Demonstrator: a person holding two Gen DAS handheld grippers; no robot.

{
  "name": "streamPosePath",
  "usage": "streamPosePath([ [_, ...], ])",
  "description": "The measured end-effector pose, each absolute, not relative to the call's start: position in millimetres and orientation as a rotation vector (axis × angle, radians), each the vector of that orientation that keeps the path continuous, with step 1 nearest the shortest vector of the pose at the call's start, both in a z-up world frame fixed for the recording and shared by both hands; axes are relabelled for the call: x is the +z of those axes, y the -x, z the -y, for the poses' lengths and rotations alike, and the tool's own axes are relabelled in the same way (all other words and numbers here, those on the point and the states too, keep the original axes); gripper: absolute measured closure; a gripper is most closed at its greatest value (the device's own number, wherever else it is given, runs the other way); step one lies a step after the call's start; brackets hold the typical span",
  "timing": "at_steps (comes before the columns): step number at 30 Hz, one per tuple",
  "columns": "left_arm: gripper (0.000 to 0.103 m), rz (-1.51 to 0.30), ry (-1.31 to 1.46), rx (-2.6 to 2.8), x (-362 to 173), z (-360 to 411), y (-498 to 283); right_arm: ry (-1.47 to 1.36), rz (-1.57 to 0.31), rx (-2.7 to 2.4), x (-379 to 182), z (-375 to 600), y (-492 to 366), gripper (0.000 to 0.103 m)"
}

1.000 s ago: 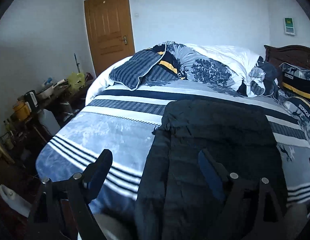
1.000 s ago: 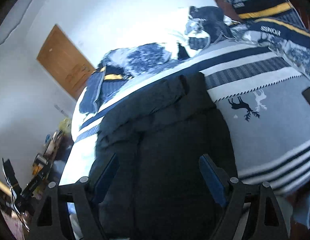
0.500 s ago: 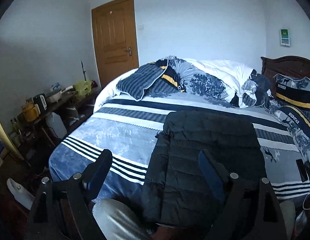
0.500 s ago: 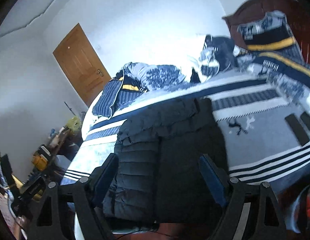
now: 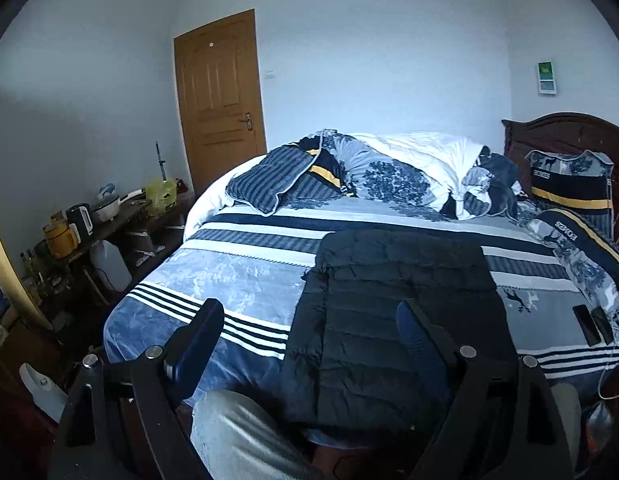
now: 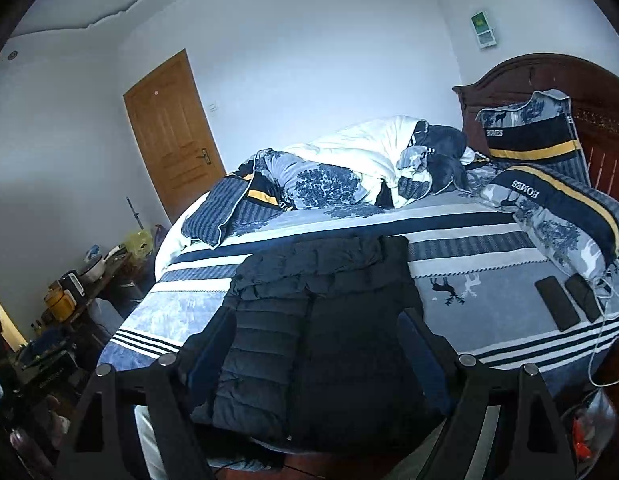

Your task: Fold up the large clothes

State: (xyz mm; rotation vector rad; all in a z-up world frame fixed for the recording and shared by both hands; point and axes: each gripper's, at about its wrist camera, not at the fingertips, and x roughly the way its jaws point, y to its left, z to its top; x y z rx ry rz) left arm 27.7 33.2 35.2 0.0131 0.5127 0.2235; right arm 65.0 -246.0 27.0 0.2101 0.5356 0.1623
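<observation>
A black quilted puffer jacket lies flat on the striped blue and white bed, folded lengthwise, its near end hanging over the bed's front edge. It also shows in the right wrist view. My left gripper is open and empty, held back from the bed and above its front edge, left of the jacket's middle. My right gripper is open and empty, held back over the jacket's near end.
A rumpled duvet and pillows lie at the far side and by the wooden headboard. Two phones lie on the bed at the right. A cluttered side table stands at the left. A wooden door is behind.
Both grippers have pulled back and up from the jacket, so more of the bed and room shows. The jacket has stayed in place. Both grippers stay open.
</observation>
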Motion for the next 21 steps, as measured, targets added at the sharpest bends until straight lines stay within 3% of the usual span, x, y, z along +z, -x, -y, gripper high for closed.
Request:
streamPosePath([
  [21, 0.013, -0.541, -0.052, 0.167, 31, -6, -17, -0.185, -0.542, 0.133, 26, 255, -43, 0.018],
])
